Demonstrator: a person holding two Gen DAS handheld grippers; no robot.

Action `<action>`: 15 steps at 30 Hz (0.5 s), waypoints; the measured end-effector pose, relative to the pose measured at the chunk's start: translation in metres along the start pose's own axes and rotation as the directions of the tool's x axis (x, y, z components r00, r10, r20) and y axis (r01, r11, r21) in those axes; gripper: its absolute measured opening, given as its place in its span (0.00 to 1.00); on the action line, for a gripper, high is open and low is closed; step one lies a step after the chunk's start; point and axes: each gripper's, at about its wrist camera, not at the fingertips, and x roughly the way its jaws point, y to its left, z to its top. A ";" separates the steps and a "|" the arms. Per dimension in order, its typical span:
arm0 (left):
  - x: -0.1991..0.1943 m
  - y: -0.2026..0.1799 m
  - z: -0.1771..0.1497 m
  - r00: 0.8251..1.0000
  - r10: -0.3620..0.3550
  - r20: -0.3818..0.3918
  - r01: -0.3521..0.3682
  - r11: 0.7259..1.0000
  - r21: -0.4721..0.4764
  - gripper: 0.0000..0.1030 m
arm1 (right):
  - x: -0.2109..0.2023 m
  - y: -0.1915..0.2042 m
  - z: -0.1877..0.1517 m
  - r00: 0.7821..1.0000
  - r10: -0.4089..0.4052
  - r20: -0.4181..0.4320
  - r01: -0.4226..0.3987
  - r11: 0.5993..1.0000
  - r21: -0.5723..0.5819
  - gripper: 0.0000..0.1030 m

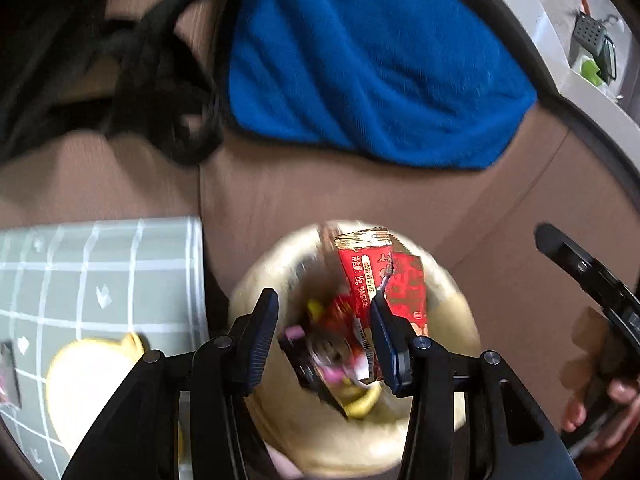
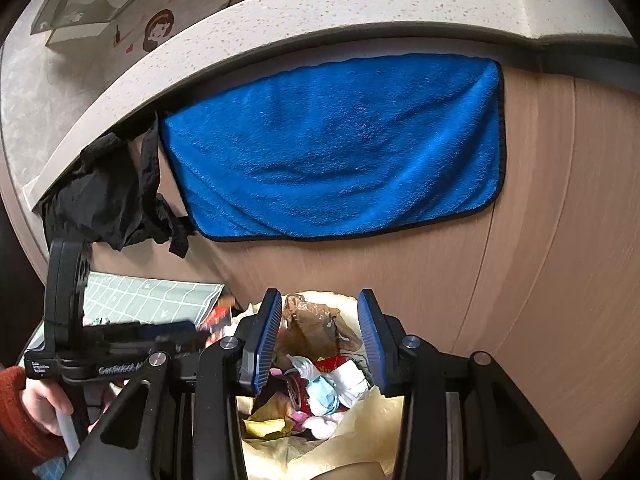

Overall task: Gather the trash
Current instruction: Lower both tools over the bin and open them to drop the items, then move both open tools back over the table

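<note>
A trash bin lined with a yellowish bag stands below both grippers, with several wrappers inside; it also shows in the right wrist view. My left gripper is open right over the bin. A red snack wrapper lies against its right finger, over the bin. My right gripper is open and empty above the bin, over a brown plastic bag and crumpled wrappers. The left gripper body shows at the left of the right wrist view.
A blue towel hangs on the wooden cabinet front under a speckled countertop. A black bag hangs left of the towel. A grey-green checked surface with a yellow dish is left of the bin.
</note>
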 end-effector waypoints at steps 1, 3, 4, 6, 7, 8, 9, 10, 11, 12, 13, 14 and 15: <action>0.004 -0.007 0.003 1.000 0.021 0.008 -0.021 0.999 0.037 0.46 | 0.000 0.000 0.000 1.000 0.002 0.002 -0.002 1.000 0.004 0.36; 0.019 -0.033 0.003 0.995 0.098 0.014 -0.099 0.973 0.208 0.46 | 0.000 -0.002 0.001 1.000 0.010 0.006 -0.010 1.000 0.019 0.36; 0.022 -0.041 0.002 0.992 0.122 0.018 -0.122 0.958 0.261 0.46 | -0.001 -0.003 0.001 1.000 0.013 0.007 -0.013 1.000 0.023 0.36; 0.032 -0.061 -0.009 0.986 0.166 0.011 -0.156 0.900 0.407 0.46 | -0.004 -0.005 0.001 1.000 0.014 0.012 -0.015 1.000 0.024 0.36; 0.036 -0.067 -0.016 0.984 0.176 -0.007 -0.153 0.874 0.461 0.46 | -0.005 -0.006 0.000 1.000 0.012 0.015 -0.012 1.000 0.023 0.36; 0.037 -0.071 -0.021 0.983 0.183 -0.027 -0.146 0.859 0.491 0.46 | -0.007 -0.008 0.000 1.000 0.008 0.018 -0.008 1.000 0.022 0.36; 0.038 -0.074 -0.025 0.982 0.182 -0.046 -0.135 0.852 0.506 0.46 | -0.008 -0.010 -0.001 1.000 0.003 0.019 -0.004 1.000 0.025 0.36; 0.037 -0.076 -0.028 0.982 0.176 -0.065 -0.118 0.847 0.519 0.46 | -0.009 -0.013 -0.002 1.000 -0.001 0.018 0.001 1.000 0.030 0.36; 0.035 -0.078 -0.032 0.981 0.171 -0.086 -0.100 0.842 0.531 0.46 | -0.009 -0.015 -0.003 1.000 -0.004 0.015 0.003 0.999 0.037 0.36; 0.033 -0.080 -0.036 0.980 0.170 -0.106 -0.086 0.836 0.542 0.46 | -0.009 -0.018 -0.004 1.000 -0.004 0.011 0.003 0.999 0.049 0.36; 0.031 -0.080 -0.038 0.979 0.169 -0.117 -0.078 0.834 0.547 0.46 | -0.008 -0.021 -0.005 1.000 0.000 0.008 0.000 0.998 0.062 0.36; 0.028 -0.080 -0.039 0.977 0.166 -0.131 -0.069 0.835 0.546 0.46 | -0.008 -0.023 -0.006 1.000 0.003 0.006 -0.003 0.997 0.071 0.36; 0.025 -0.077 -0.039 0.975 0.158 -0.154 -0.052 0.844 0.533 0.46 | -0.007 -0.025 -0.007 1.000 0.006 0.005 -0.006 0.997 0.081 0.36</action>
